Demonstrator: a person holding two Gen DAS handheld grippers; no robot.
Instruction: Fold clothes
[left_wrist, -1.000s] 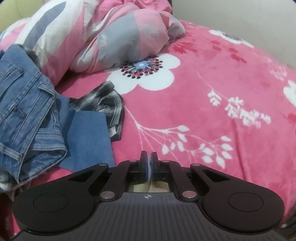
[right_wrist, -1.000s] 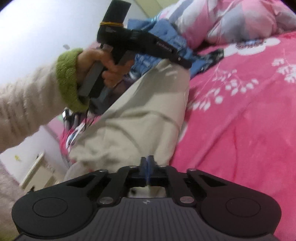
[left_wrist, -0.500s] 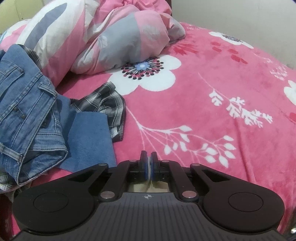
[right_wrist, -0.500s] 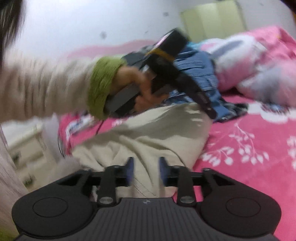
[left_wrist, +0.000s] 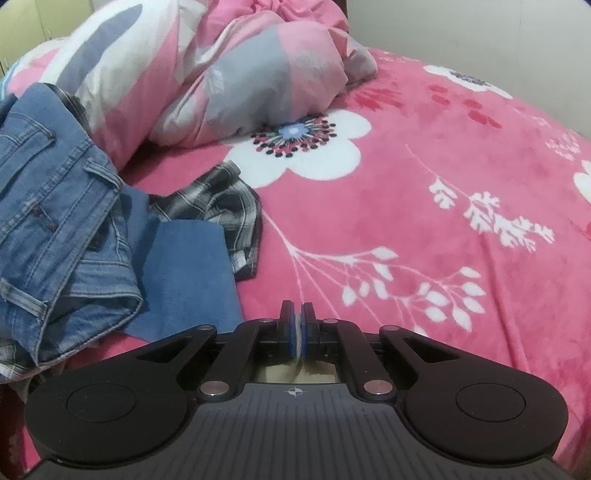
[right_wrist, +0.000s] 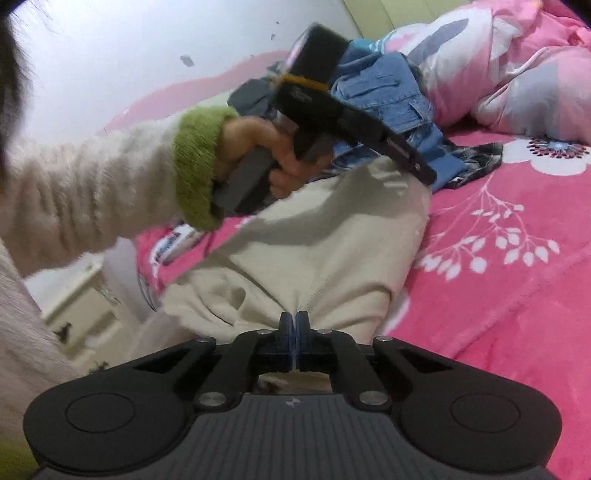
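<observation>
1. The left gripper (left_wrist: 296, 325) is clenched, its blue-padded fingers pressed together on a thin edge of the beige cloth garment (right_wrist: 325, 243); a strip of pale fabric shows between the pads and just behind them in the left wrist view.
2. The right gripper (right_wrist: 294, 339) is likewise closed tight, pinching a bunched fold of the same beige garment at its near end.
3. The beige garment hangs stretched between the two grippers above the edge of the bed, with the pink floral fleece blanket (left_wrist: 424, 221) beneath and to the right of it.
4. In the right wrist view, a person's hand (right_wrist: 258, 155) grips the handle of the left gripper's black body; the arm wears a fuzzy cream sleeve with a green knitted cuff (right_wrist: 195, 166).
5. On the blanket lies a heap of other clothes: crumpled blue denim jeans (left_wrist: 55, 206), a flat darker blue cloth piece (left_wrist: 188, 280) partly under them, and a black-and-white plaid shirt (left_wrist: 225, 206) beside it.
6. Behind the heap sits a bunched pink, white and grey duvet (left_wrist: 221, 74).
</observation>
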